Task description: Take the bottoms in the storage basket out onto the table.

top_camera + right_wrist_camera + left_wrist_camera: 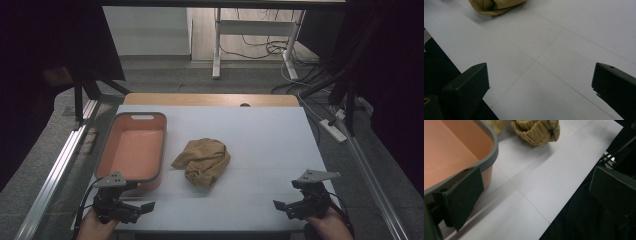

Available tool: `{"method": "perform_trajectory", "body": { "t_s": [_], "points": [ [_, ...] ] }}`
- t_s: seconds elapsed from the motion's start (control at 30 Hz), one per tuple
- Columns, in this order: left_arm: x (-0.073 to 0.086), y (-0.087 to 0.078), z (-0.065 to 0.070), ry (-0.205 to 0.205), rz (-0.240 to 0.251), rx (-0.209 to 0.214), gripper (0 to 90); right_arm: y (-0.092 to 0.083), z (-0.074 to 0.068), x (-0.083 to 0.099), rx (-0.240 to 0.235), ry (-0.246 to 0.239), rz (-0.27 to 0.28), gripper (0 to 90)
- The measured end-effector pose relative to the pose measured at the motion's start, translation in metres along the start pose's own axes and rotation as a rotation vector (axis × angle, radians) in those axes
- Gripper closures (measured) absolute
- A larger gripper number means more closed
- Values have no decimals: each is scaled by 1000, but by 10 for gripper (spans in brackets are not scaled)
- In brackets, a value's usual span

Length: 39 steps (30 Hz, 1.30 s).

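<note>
Two hand-held tools sit at the near edge of the white-covered bench (260, 145), one per hand. Left tool (141, 207): jaws spread wide, nothing between them, pointing inward to the right, just in front of the orange plastic tub with a grey rim (132, 147). Right tool (281, 206): jaws equally wide, empty, pointing inward to the left. Left hand (96, 227) and right hand (327, 227) enter from the bottom edge, wrists low.

Crumpled mustard-yellow cloth (202, 161) lies mid-bench, just right of the tub, apart from it; its long axis runs roughly from far-right to near-left, a flap pointing towards the tub.

High view adds the floor, a white desk frame (217, 45) and cables beyond the bench. Left gripper view gives the tub's near corner close beside one jaw, the cloth's gathered, elastic-like edge (536, 131) and the bench's fold lines. Right gripper view gives bare bench between the jaws, with the cloth's edge (494, 6) at the top.
</note>
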<state>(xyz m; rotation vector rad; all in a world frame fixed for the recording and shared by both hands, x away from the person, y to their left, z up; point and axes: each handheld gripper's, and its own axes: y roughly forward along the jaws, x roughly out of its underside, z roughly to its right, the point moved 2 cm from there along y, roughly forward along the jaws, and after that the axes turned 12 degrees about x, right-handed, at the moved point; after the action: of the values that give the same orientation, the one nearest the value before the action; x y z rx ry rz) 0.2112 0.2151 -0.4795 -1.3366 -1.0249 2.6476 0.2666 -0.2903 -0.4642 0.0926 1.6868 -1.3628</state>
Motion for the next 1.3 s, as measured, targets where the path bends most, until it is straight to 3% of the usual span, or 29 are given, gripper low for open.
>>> {"method": "perform_trajectory", "body": {
  "t_s": [0.4, 0.77, 1.3],
  "points": [
    [11, -15, -4, -22, 15, -30, 2, 1, -1, 0, 1, -7, -5, 14],
    [18, -24, -5, -27, -7, -89, 0, 1, -1, 0, 2, -8, -7, 14],
    [21, -28, -8, -38, -42, -118, 0, 1, -1, 0, 2, -11, -10, 14]
  ]
}}
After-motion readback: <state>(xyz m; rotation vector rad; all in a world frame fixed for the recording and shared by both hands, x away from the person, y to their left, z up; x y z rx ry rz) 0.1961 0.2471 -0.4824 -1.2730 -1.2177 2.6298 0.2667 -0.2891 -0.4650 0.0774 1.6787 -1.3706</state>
